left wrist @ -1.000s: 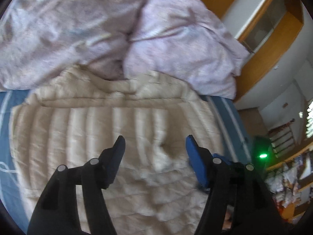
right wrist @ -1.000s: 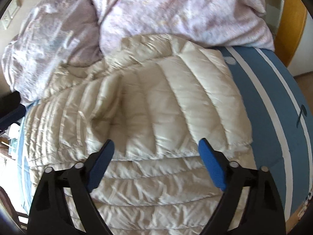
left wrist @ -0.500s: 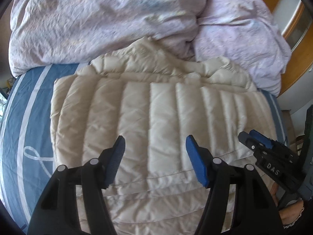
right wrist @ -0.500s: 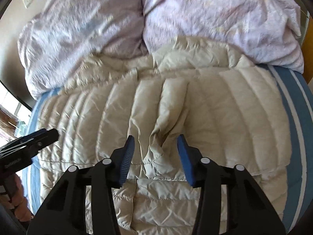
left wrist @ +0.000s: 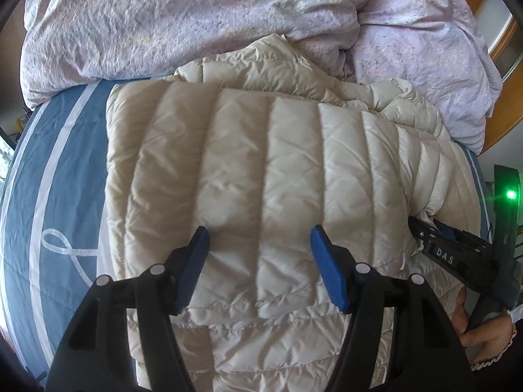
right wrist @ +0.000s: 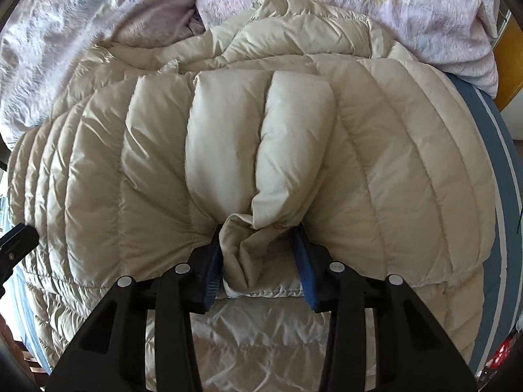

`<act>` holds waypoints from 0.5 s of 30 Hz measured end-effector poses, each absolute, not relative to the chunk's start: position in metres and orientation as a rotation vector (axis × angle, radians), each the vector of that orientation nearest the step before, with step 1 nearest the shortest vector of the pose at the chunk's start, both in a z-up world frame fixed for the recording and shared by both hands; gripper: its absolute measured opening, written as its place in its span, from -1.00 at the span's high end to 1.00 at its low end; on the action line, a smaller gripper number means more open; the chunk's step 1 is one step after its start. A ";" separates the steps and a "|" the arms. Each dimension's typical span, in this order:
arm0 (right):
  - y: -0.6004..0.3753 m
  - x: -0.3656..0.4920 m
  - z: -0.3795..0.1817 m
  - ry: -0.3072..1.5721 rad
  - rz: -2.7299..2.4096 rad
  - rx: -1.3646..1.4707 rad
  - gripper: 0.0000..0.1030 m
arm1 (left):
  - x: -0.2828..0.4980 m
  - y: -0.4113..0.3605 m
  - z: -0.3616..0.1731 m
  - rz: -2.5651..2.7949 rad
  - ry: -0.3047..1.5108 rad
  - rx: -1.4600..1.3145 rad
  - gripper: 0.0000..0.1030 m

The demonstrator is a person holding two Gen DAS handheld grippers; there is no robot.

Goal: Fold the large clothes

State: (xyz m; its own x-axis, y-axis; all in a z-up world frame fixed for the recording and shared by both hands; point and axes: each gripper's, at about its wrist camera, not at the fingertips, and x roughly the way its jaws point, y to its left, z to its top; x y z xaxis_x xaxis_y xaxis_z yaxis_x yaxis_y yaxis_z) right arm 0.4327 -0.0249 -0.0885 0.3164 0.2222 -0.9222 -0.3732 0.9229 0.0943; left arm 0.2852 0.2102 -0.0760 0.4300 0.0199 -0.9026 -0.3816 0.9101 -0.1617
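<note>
A cream quilted down jacket (left wrist: 261,163) lies on the blue bed sheet, folded over itself. My left gripper (left wrist: 258,248) is open and hovers just above the jacket's near edge. My right gripper (right wrist: 260,245) is shut on a bunched fold of the jacket (right wrist: 261,150) at its near hem; the fold stands up between the blue pads. The right gripper also shows at the right edge of the left wrist view (left wrist: 421,228), pinching the jacket's edge.
A lilac crumpled duvet (left wrist: 196,19) lies piled behind the jacket. The blue sheet with white stripes (left wrist: 62,176) shows to the left and also at the right edge of the right wrist view (right wrist: 500,196). A wooden bed frame (left wrist: 503,121) stands at the right.
My right gripper has closed on a fold of the jacket and drawn it up. My left gripper has shifted over the jacket's near edge and stayed open.
</note>
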 end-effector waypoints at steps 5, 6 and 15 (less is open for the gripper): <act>-0.021 0.438 -0.084 1.244 0.438 -0.126 -0.33 | 0.266 0.217 -0.068 0.253 1.096 -0.370 -0.35; -0.025 0.440 -0.082 1.263 0.459 -0.105 -0.59 | 0.262 0.218 -0.066 0.254 1.094 -0.369 -0.46; -0.092 0.414 -0.055 1.303 0.560 -0.104 -0.66 | 0.184 0.234 -0.059 0.288 1.108 -0.350 -0.59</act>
